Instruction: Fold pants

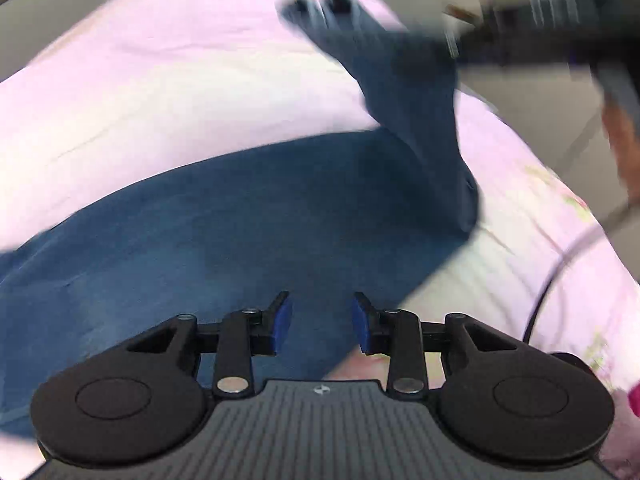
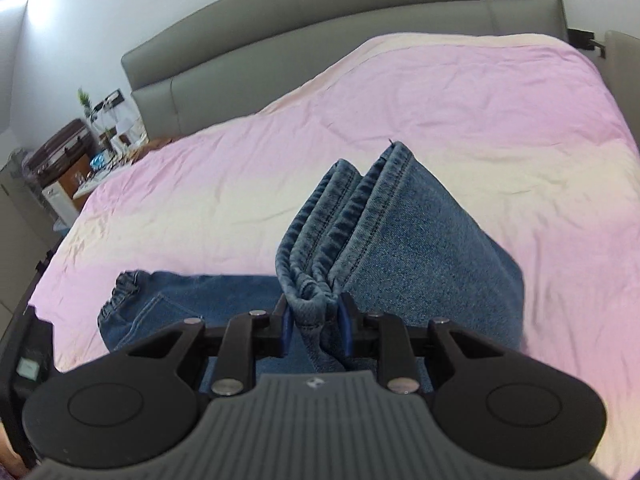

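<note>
Looking down from the left wrist view, the left gripper has its two blue pads spread apart, with nothing between them. Blue denim shows through the gap, lying lower down on the bed. The pants are blue jeans, spread in a wide band over the pink bed sheet. From the right side of that band, one part of the jeans lifts up and stretches away toward the top of the picture. There it meets a dark blurry shape, the right gripper, which is too blurred to read here. A black cable curves across the right side of the sheet. Part of the person's arm shows at the right edge, also blurred.

In the right wrist view, the right gripper is pinching a bunch of folded hems from the pants. The cloth is squeezed tight between the two pads and stands up in thick folds just past them. To the right the denim falls away in a broad slope. To the left, lower down, the rest of the jeans lies flat on the bed sheet, with the gathered waistband at the far left end. Behind the bed stands a grey padded headboard. A cluttered side table sits at the far left, beside the bed.
</note>
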Demonstrator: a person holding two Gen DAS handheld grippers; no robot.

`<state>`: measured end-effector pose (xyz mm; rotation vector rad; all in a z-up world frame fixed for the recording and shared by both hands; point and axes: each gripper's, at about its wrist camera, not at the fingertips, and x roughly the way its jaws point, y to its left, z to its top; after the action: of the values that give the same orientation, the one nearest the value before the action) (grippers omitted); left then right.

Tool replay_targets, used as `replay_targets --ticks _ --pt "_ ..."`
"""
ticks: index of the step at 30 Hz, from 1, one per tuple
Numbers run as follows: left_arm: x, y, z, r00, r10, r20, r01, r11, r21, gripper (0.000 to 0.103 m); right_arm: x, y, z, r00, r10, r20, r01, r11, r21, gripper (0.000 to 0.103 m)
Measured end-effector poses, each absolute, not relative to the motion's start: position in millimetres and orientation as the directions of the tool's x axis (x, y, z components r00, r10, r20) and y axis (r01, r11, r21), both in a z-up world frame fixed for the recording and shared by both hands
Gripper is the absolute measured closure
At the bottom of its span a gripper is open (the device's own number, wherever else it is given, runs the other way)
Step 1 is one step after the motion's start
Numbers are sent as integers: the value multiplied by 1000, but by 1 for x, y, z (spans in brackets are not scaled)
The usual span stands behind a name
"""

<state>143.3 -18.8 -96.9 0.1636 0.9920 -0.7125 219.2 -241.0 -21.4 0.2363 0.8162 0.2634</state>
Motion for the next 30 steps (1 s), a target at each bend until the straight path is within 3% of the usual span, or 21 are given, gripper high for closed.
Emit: replay_targets --ticks 11,17,19,21,23,27,28,29,30 --pt "166 80 -148 435 -416 -799 302 903 -306 63 222 -116 -162 482 223 -847 -294 952 84 82" --pt "169 81 -149 471 -389 -792 288 916 -278 62 214 -120 -144 474 289 -832 -314 938 147 52" --pt "169 83 -145 478 -391 -786 278 917 -287 61 215 -128 -136 502 282 -818 -282 947 154 48" --pt "169 88 -139 484 -397 -780 275 915 -295 60 224 -130 -140 506 255 -824 -241 959 149 50" --pt "170 88 -140 479 -414 -774 274 908 -316 60 234 -131 -151 490 252 -835 -202 964 173 60" --pt "173 89 -144 454 -456 -765 270 889 -370 60 237 -127 -180 453 229 -862 -152 972 179 70" --pt "174 89 -145 453 -465 -761 271 885 -379 60 235 -128 -184 453 248 -856 -135 969 209 75" --pt "175 89 -145 451 -479 -753 274 877 -394 60 234 -130 -185 444 281 -851 -127 960 250 88" --pt "175 89 -145 445 -499 -743 277 866 -416 60 231 -131 -183 451 282 -847 -123 959 254 90"
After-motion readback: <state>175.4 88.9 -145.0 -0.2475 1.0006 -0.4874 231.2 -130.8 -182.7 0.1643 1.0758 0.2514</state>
